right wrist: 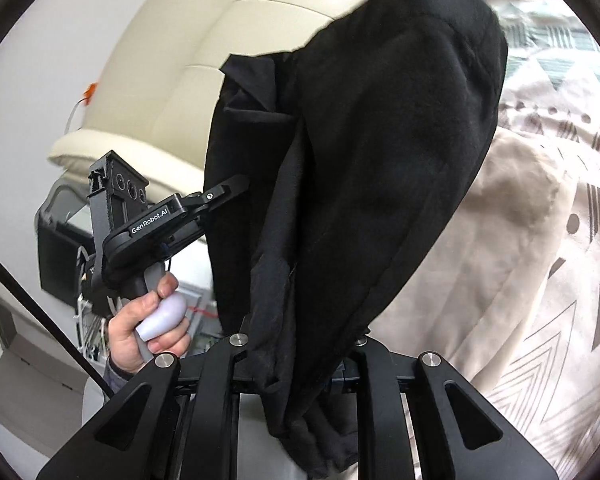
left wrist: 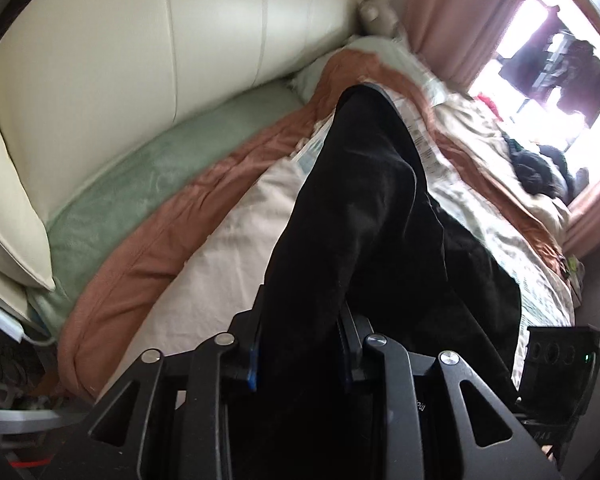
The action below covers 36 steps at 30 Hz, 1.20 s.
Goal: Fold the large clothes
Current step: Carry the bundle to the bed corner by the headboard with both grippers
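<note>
Over bed (left wrist: 228, 216): L tool (left wrist: 300, 344) & R tool (right wrist: 300, 368) both clamped on black garment (right wrist: 360, 140), raised.

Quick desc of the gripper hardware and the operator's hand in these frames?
Both grippers are matte black with triangular cutouts in the linkage arms and silver pivot screws. The left gripper has blue finger pads; white "GenRobot.AI" lettering and a pale lavender handle show from the right wrist. Bare left hand, dark cuff. The right gripper matches.

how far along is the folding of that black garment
Done: the black garment is picked up off the bed. In hand: the left gripper and right gripper are each clamped on its fabric, which hangs bunched between them. Left: no neat fold shows yet; it still needs spreading, folding and setting down.
</note>
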Tool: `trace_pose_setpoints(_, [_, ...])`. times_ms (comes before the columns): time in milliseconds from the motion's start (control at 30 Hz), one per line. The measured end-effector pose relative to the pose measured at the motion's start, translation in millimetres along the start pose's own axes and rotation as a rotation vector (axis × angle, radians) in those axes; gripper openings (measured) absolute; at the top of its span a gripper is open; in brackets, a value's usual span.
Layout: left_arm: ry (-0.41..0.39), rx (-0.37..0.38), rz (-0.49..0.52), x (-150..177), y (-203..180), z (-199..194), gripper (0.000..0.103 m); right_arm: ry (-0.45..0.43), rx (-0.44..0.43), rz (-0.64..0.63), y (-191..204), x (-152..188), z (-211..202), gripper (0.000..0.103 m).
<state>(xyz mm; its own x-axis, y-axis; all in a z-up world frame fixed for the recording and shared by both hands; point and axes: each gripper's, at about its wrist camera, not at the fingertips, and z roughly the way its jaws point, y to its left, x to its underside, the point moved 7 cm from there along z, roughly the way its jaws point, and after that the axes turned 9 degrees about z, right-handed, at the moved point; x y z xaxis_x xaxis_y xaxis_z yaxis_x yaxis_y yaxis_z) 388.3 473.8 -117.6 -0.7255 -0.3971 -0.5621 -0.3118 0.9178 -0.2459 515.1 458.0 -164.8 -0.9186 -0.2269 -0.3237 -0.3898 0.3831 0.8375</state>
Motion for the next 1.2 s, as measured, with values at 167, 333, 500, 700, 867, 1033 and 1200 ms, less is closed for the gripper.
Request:
trace_pose_setpoints(167, [0.024,-0.175,-0.040,7.9,25.8,15.2,0.041,0.007,0.059,0.063,-36.8,-8.4,11.3,0.013])
trace_pose_setpoints(333, [0.022,-0.147,-0.063,40.1,37.9,9.6,0.041,0.031,0.062,0.125,-54.5,-6.6,18.5,0.013])
trace_pose_setpoints(500, [-0.017,-0.161,-0.086,70.6,49.1,-14.7,0.041,0.045,0.085,0.107,-35.7,-4.9,18.4,0.013])
trace_pose_setpoints(700, [-0.051,-0.198,-0.124,105.9,61.6,-42.5,0.041,0.038,0.107,0.118,-33.5,-17.9,15.0,0.014])
trace_pose_setpoints(867, [-0.073,-0.224,-0.183,135.3,76.6,-50.3,0.041,0.007,0.101,0.153,-42.5,-15.1,14.9,0.015])
trace_pose_setpoints(1033, [-0.104,-0.211,-0.238,153.9,89.4,-46.8,0.041,-0.026,0.140,0.130,-61.6,-10.6,16.9,0.015])
trace_pose_setpoints(1200, [-0.120,-0.223,-0.242,159.2,94.2,-36.2,0.043,-0.061,0.158,0.119,-68.1,-6.0,4.4,0.013])
